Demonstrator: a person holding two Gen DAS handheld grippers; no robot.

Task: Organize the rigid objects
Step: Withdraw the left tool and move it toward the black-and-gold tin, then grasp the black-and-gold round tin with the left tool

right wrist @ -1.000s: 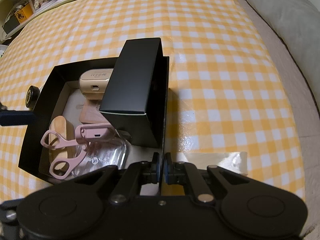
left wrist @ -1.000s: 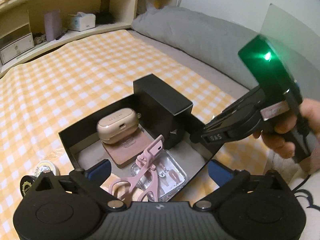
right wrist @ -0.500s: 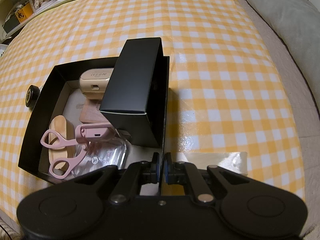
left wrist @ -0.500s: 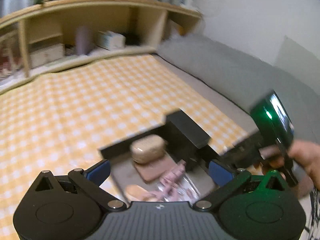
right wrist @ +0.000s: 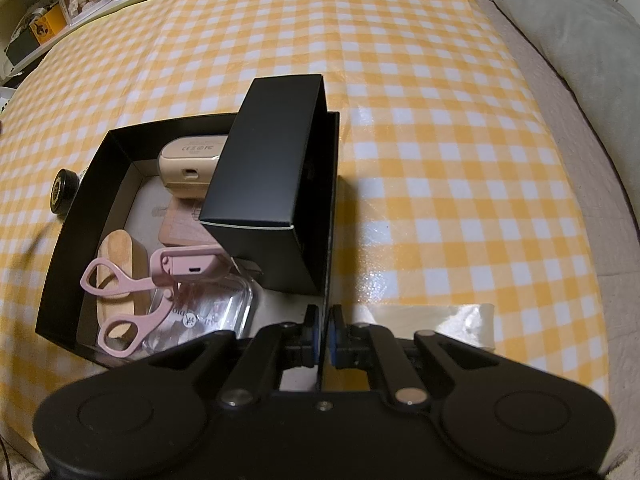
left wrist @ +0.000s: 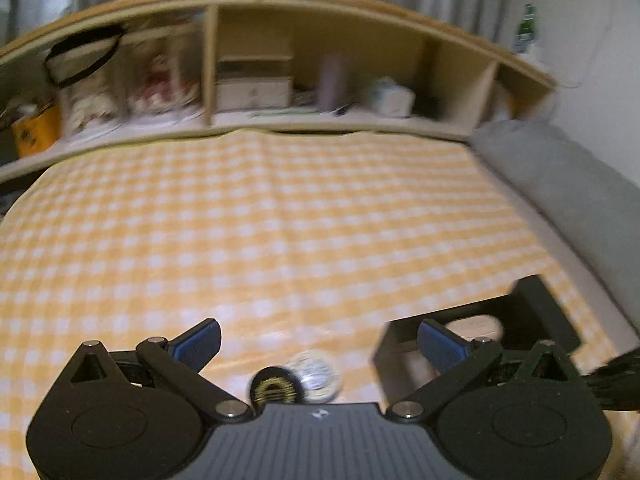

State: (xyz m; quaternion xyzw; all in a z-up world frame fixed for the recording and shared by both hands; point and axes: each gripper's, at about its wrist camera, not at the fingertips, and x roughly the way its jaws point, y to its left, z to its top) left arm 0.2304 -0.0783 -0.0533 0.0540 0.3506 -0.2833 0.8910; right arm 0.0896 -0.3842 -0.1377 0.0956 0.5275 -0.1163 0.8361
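Right tongs [right wrist: 323,334] closed on the near wall of the tray [right wrist: 96,176], pads pinching the thin black edge at its near right corner. Tray sits on the checked cloth [right wrist: 440,120].

In the tray: tall black box [right wrist: 268,172] leaning against the right wall, its top rising above the rim. Beige case [right wrist: 188,162] at the far end, partly behind the box. Pink curler [right wrist: 152,284] lies across a wooden oval [right wrist: 118,248] and a clear packet [right wrist: 224,312] at the near end. A pinkish flat card [right wrist: 184,228] under the case.

Outside the tray, just beside its left wall: small black round jar [right wrist: 62,192].

Left tongs [left wrist: 318,344] open, blue pads [left wrist: 198,340] wide apart, nothing between them. Left view is blurred. The jar [left wrist: 274,388] and a pale round thing [left wrist: 318,372] touching it lie on the cloth [left wrist: 280,220] low between the fingers, close to the tongs' body. Tray [left wrist: 532,308] sits off to the right, behind the right finger.

Shelf [left wrist: 320,80] along the far edge of the cloth; grey pillow [left wrist: 580,200] on the right.
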